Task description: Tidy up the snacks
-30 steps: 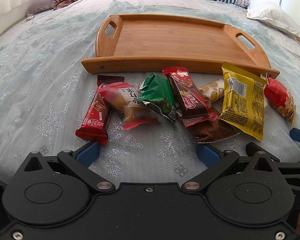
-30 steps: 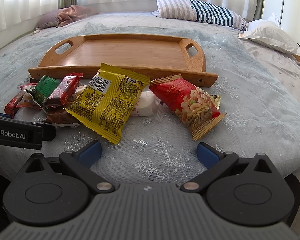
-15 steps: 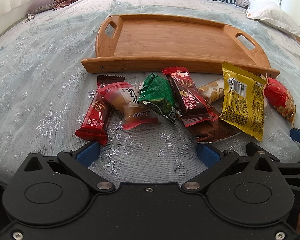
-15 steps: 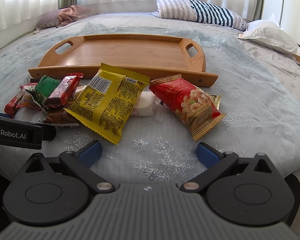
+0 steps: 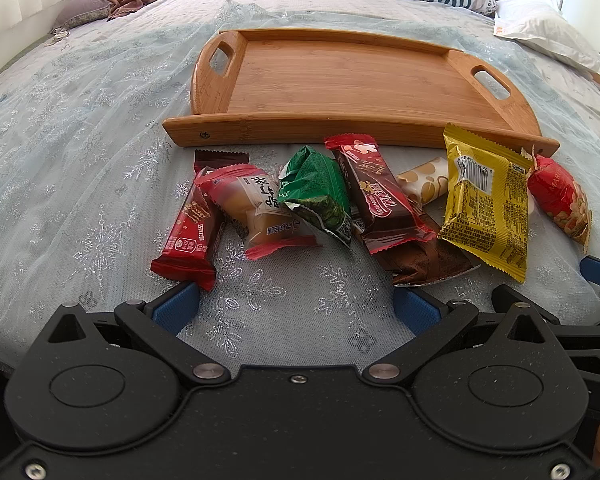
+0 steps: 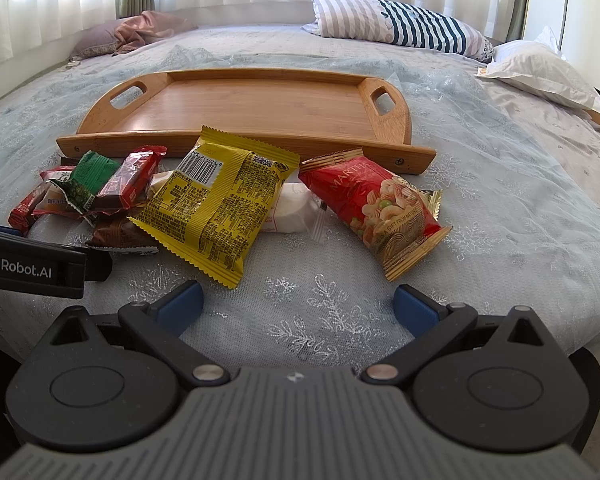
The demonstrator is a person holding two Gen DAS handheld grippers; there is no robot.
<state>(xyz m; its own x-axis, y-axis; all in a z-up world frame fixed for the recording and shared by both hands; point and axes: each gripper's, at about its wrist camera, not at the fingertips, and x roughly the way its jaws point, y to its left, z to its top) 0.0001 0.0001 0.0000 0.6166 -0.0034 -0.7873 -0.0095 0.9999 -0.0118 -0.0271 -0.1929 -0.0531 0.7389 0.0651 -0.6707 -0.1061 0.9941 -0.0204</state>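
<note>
Nothing has changed over the last second: both grippers hold the same pose and no snack has moved, so the task has not yet begun.

Nearest the cameras, the left gripper has its jaws spread wide and empty, low over the bedspread. The right gripper is likewise spread wide and empty, just beside the left one.

Just ahead lies the row of snacks: a red bar, a bun packet, a green packet, a chocolate bar, a yellow packet and a red nut bag. Several overlap one another.

Beyond them the wooden tray holds nothing; its near rim touches or nearly touches the yellow packet.

Judgement: every snack remains to be moved, and the first pick is due.
</note>
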